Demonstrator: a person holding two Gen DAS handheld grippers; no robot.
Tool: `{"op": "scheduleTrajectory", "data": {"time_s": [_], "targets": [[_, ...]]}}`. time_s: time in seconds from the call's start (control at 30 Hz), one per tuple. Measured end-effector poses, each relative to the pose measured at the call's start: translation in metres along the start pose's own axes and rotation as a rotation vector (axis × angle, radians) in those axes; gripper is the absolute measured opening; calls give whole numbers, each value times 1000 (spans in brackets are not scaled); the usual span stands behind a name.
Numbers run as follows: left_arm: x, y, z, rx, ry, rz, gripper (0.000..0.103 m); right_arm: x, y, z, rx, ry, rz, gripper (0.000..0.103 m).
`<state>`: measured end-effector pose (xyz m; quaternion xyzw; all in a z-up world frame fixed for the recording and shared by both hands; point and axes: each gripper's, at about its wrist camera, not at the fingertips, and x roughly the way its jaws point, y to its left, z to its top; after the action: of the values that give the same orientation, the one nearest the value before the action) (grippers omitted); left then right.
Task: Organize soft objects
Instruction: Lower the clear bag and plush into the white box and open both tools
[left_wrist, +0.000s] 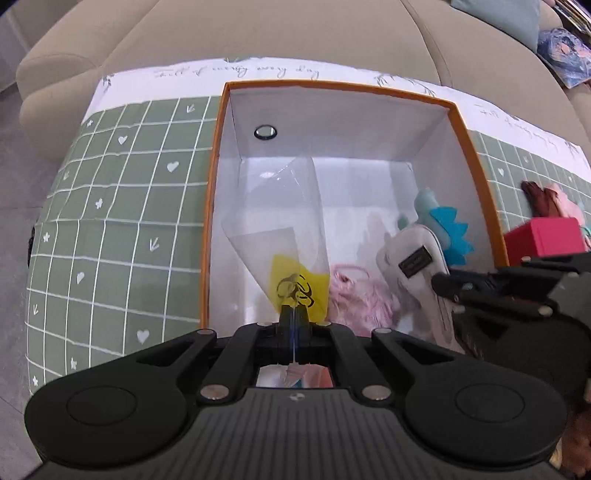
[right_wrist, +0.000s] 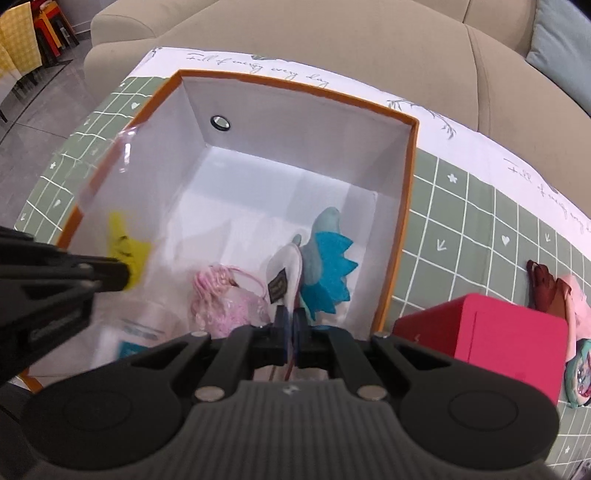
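Over the open orange-rimmed box (left_wrist: 476, 155) on the green checked cloth (left_wrist: 122, 206), both grippers point down into it with their jaws pinched tight. Left gripper (left_wrist: 294, 317) has its fingers clamped on the yellow-printed end of a clear plastic bag (left_wrist: 284, 221) that hangs inside the box, and the right gripper (right_wrist: 290, 325) is squeezed on the edge of a white pouch (right_wrist: 286, 266). That pouch leans on a blue spiky plush (right_wrist: 328, 273) by the box's right wall, with a fuzzy pink thing (right_wrist: 229, 299) on the floor just left of it.
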<state>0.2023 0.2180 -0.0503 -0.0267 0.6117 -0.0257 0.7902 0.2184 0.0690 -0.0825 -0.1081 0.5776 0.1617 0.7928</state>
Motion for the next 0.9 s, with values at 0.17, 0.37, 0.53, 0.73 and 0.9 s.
{"op": "scheduleTrajectory", "data": {"time_s": [0.17, 0.37, 0.53, 0.73, 0.9], "targets": [[-11, 5, -1, 6, 2, 3, 0, 6, 2, -2, -7, 13, -11, 0], [12, 0, -8, 28, 89, 24, 0, 3, 1, -5, -3, 37, -2, 12], [24, -3, -22, 36, 142, 19, 0, -10, -5, -6, 38, 37, 33, 42], [26, -4, -28, 20, 145, -3, 1, -37, -5, -14, 18, -19, 55, 56], [28, -6, -28, 45, 137, 7, 16, -48, -2, -22, -3, -27, 60, 57]]}}
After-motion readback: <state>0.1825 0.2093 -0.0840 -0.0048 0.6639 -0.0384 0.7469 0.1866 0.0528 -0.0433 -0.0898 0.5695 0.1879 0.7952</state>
